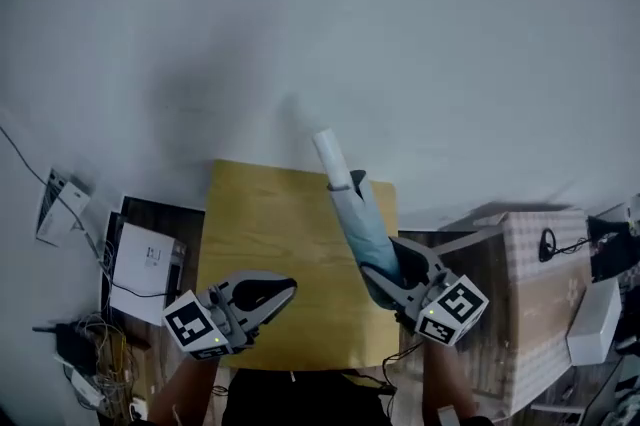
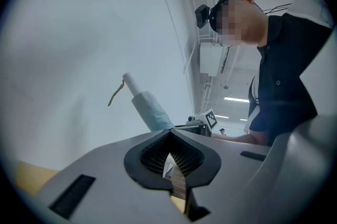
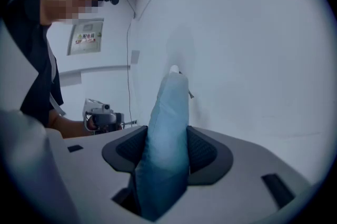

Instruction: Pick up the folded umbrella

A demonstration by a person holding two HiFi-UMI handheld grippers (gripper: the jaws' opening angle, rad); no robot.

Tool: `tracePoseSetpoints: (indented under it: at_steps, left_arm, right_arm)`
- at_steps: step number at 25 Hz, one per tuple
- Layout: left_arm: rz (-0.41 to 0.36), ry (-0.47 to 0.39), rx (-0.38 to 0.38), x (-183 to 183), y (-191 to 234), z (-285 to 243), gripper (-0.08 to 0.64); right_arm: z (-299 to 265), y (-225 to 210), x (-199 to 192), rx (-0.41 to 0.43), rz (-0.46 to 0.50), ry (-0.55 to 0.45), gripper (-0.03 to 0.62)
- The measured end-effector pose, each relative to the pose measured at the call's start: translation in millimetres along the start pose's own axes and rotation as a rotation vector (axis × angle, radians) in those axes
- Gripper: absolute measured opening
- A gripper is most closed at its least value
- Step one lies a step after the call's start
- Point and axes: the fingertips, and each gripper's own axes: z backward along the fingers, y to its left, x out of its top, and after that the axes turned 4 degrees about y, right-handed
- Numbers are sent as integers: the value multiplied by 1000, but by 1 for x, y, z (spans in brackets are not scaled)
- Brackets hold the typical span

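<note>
The folded umbrella [image 1: 365,224] is pale blue with a white handle [image 1: 332,159] at its far end. It is lifted above the yellow wooden table [image 1: 270,224], and my right gripper [image 1: 385,269] is shut on its lower part. In the right gripper view the blue fabric [image 3: 168,133] fills the space between the pads and runs up past them. The left gripper view shows the umbrella [image 2: 150,107] slanting upward, a thin strap [image 2: 116,94] dangling from its handle. My left gripper [image 1: 285,289] hovers over the table's near left, jaws together, holding nothing.
A checked-cloth box [image 1: 540,274] and a white box [image 1: 595,319] stand right of the table. To its left are papers [image 1: 145,264], a white device [image 1: 60,204] and tangled cables [image 1: 90,354]. A white wall lies beyond. A person in a dark shirt [image 2: 284,60] is close behind.
</note>
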Motion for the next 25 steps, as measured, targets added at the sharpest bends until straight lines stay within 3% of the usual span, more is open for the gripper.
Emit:
tracePoseSetpoints:
  at_steps: [6, 12, 18, 21, 25]
  left_arm:
    - [-142, -16, -26, 66, -16, 27, 9]
    - [-150, -29, 16, 78, -63, 47, 9]
    - [-228, -23, 43, 67, -141, 55, 9]
    - [-191, -31, 66, 44, -184, 58, 9]
    - [-151, 34, 63, 4, -246, 51, 9]
  right_arm:
    - [47, 48, 58, 67, -51, -207, 244]
    - [90, 98, 59, 196, -124, -347, 244]
    - [132, 145, 33, 338, -152, -411, 244]
    - [168, 168, 11, 359, -168, -424, 244]
    - [226, 191, -31, 352, -230, -445, 244]
